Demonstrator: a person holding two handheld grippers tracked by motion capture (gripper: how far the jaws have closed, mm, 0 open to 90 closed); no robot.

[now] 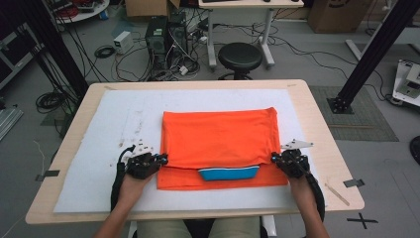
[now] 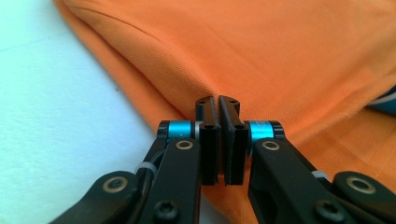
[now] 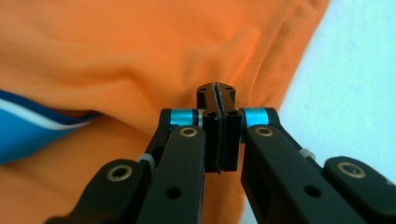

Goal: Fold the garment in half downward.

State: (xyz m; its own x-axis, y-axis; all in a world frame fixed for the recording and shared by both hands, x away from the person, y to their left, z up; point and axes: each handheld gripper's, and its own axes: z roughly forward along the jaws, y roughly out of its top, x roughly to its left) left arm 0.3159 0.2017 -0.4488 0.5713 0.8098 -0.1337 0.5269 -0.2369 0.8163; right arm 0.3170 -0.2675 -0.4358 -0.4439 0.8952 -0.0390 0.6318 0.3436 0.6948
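An orange knit polo shirt (image 1: 220, 144), folded into a broad rectangle with its blue white-striped collar (image 1: 229, 173) peeping out near the person, lay in the middle of the white foam mat (image 1: 99, 148) covering the pale wooden table (image 1: 327, 148). Its long axis ran across the table, from one hand to the other.

The left gripper (image 1: 161, 159) sat at the shirt's left edge and the right gripper (image 1: 275, 158) at its right edge, each at an end of the turned-back fold that crossed the garment just above the collar. In the left gripper view the black jaws stood pressed together with orange cloth pinched at their tips (image 2: 218, 105); the right gripper view showed the same, the jaws clamped flat on a puckered ridge of fabric (image 3: 215, 91).

So both claws had hold, one at each end of the fold, neither hand nearer than the other. The rest of the shirt stretched away from the person (towards the far edge of the table), and I judged that any lift would have to carry both ends evenly along that line.
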